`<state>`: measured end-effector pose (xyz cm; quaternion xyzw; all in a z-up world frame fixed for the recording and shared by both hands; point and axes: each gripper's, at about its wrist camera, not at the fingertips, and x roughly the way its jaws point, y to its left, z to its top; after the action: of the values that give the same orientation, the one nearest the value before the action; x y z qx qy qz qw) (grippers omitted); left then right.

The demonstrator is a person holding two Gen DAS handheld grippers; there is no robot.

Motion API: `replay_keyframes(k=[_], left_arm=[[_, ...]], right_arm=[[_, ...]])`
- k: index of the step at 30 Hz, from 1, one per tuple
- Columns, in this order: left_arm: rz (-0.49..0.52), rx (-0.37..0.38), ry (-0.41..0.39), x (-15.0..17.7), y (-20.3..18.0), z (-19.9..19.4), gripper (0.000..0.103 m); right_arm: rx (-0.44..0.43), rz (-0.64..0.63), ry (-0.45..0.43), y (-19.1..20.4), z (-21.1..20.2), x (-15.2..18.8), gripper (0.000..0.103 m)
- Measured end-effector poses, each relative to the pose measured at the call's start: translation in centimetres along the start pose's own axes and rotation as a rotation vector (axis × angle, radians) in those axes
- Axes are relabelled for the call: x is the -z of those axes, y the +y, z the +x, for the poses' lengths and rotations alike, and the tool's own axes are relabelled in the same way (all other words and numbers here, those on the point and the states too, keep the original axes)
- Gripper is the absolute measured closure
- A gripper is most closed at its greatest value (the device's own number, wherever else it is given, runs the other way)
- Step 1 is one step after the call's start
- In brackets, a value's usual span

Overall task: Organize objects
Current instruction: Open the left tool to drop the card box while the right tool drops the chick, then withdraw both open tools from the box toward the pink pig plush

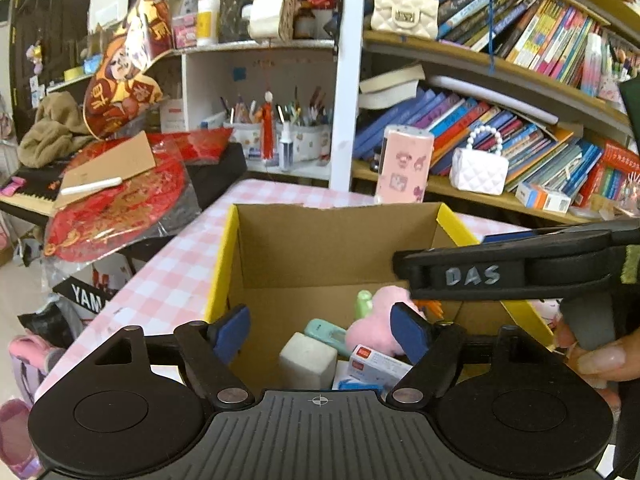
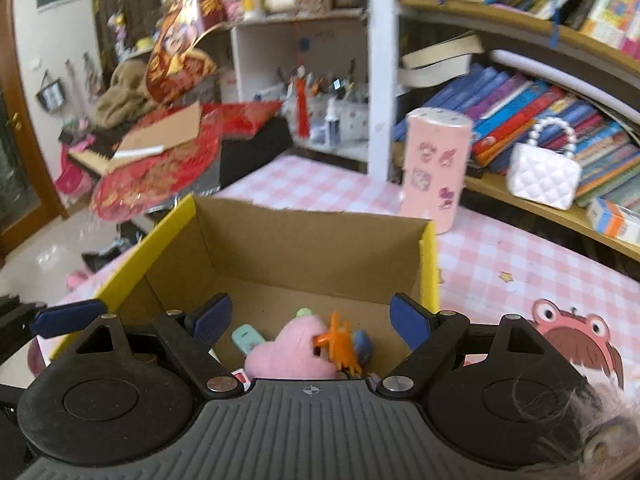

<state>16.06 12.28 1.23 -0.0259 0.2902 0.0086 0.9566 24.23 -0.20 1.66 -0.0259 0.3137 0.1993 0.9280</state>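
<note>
An open brown cardboard box with yellow outer sides [image 1: 336, 248] stands on the counter covered in a pink-and-white checked cloth [image 1: 168, 280], and both tools hang over its near end, pointing down into it. The left gripper [image 1: 320, 330] has its blue-padded jaws standing well apart with nothing pressed between them; framed in the gap, on the box floor, lie a pale grey-white cube-shaped block [image 1: 308, 360], a mint-green flat plastic item [image 1: 326, 332], a fluffy pink plush toy [image 1: 376, 320] and a small white carton with red print [image 1: 378, 364], all crowded together at the near end. A light green small piece [image 1: 364, 304] pokes up just behind the plush. The right gripper [image 2: 310, 318] likewise has its jaws spread wide and empty; below them the same pink plush sits with an orange spiky plastic clip [image 2: 340, 340] touching its right side and a blue item partly hidden just beyond that. In the left wrist view the right tool's black arm crosses over the box's right wall, held by a hand [image 1: 596, 356] at the frame edge. Beyond the box a tall pink cylindrical container with cartoon stickers [image 2: 436, 168] stands upright on the counter, near the box's far right corner but apart from it. A wooden bookshelf packed with leaning books [image 1: 500, 128] runs behind, carrying a white quilted mini handbag with a pearl handle [image 1: 478, 168]
</note>
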Motion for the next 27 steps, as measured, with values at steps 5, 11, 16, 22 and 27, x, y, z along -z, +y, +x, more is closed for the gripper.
replay_keyframes(k=[5, 11, 16, 22, 27], left_arm=[[0.015, -0.015, -0.016, 0.8, 0.3, -1.8, 0.022], [0.015, -0.024, -0.007, 2.4, 1.1, -3.7, 0.022], [0.011, -0.031, 0.011, 4.0, 1.7, -5.2, 0.022], [0.018, -0.033, 0.033, 5.8, 1.9, -7.1, 0.022], [0.011, -0.042, 0.051, 7.2, 2.0, -8.5, 0.02]], right_arm=[[0.058, 0.051, -0.048, 0.0, -2.6, 1.1, 0.018], [0.118, 0.054, -0.08, 0.6, -5.5, 3.1, 0.018], [0.152, 0.065, -0.067, 1.4, -7.6, 5.7, 0.018], [0.175, 0.036, -0.023, 3.0, -9.1, 9.0, 0.018], [0.193, 0.06, 0.008, 4.0, -10.3, 11.2, 0.018]])
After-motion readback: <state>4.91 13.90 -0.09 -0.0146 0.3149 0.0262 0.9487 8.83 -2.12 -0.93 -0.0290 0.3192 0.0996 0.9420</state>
